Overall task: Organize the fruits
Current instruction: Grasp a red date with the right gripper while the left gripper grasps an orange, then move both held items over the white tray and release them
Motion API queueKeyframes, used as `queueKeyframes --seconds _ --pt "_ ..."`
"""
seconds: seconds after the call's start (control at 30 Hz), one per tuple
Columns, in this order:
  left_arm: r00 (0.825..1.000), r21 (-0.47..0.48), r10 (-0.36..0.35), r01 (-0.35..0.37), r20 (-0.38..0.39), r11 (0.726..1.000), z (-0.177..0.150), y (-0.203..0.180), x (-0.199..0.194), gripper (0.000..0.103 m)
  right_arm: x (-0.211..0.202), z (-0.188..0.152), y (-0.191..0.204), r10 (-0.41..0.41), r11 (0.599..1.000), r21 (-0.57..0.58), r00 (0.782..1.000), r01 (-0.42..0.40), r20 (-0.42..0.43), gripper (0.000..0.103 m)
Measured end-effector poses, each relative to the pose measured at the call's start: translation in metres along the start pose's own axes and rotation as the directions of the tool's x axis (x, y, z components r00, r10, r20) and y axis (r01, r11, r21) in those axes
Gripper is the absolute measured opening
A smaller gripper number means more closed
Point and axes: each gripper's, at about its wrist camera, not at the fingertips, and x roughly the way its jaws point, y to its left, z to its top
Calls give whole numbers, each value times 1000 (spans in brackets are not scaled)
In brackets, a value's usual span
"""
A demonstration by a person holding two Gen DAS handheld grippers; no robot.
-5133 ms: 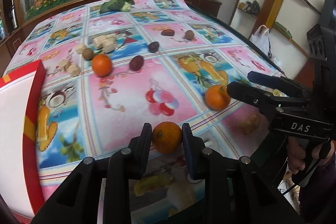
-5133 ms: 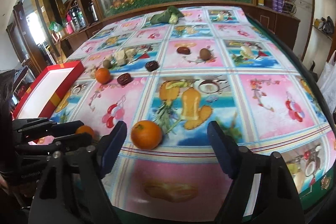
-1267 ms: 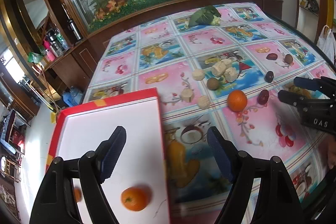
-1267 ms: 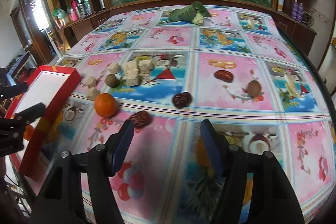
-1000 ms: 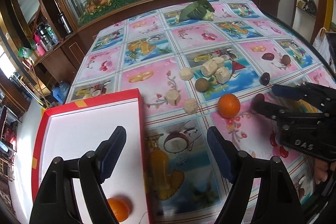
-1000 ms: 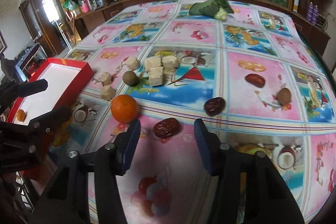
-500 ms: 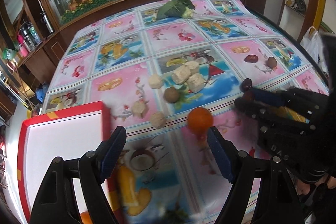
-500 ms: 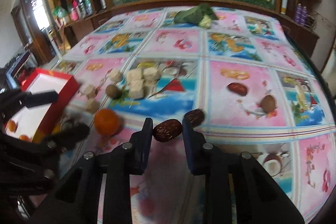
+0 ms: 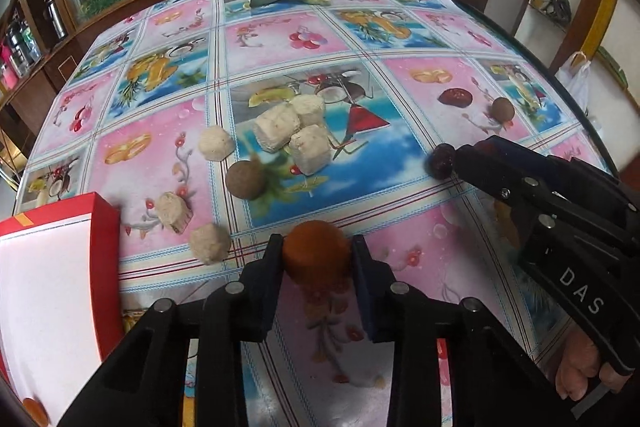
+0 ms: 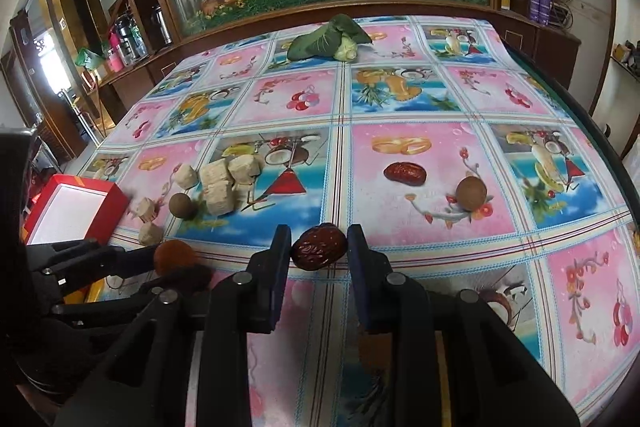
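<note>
While both tools are loaded: the step in hand reads as lifting two fruits off the bench for the box.
Red box [image 9: 60,267]: at the far left, white inside, one orange fruit [image 9: 34,411] showing at its near corner in the left wrist view.
Pale cubes [image 9: 294,131]: a loose cluster right of the box, with a round brown fruit [image 9: 245,180] among them; not touched by either tool.
Left tool [image 9: 318,259]: fingers pressed onto the orange [image 9: 314,251], which sits between the pads just above the patterned cloth [image 9: 280,39].
Right tool [image 10: 319,247]: fingers pinching a dark red date [image 10: 319,246] at the tips; whether it has cleared the cloth I cannot tell.
Farther right: a second date [image 10: 404,173] and another brown round fruit [image 10: 471,193] lie apart on the pink square.
Far edge: a leafy green vegetable [image 10: 326,41].
Next move, as I judge it: carry both tools left over the box rim, lower, then spread the fingers; the orange may roll, so release low.
Progress: early to midway, several fruits are left on the bench.
</note>
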Motion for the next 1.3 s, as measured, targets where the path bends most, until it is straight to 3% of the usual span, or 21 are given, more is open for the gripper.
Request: queueKeyframes --seconds 0.2,0.37,0.53,0.63,0.77,0.97,1.13,1.3 --pt "997 -38 -10 13 72 999 -4 16 -30 32 0 1 -1 -15 1000 -5 999 15 36 31" --pt "991 -78 38 -28 129 997 -19 43 -64 32 0 4 3 -5 1000 -13 998 6 65 30" --pt "980 -135 113 -91 166 987 -40 81 -91 32 0 6 18 60 998 12 995 -61 80 31" --pt "968 -185 173 -139 180 973 -51 108 -103 32 3 8 46 139 989 36 987 -142 83 31" --pt "954 -243 236 -189 182 951 -65 141 -113 32 8 10 104 252 968 -19 965 -251 77 31" --pt "946 -300 286 -232 151 925 -85 172 -114 32 28 11 188 398 912 -102 917 -398 -21 31" --pt "944 -331 308 -254 122 909 -92 190 -108 32 43 9 238 437 873 -183 891 -453 -121 31" --pt "941 -329 327 -283 86 901 -92 198 -98 32 52 0 264 400 867 -239 897 -437 -187 31"
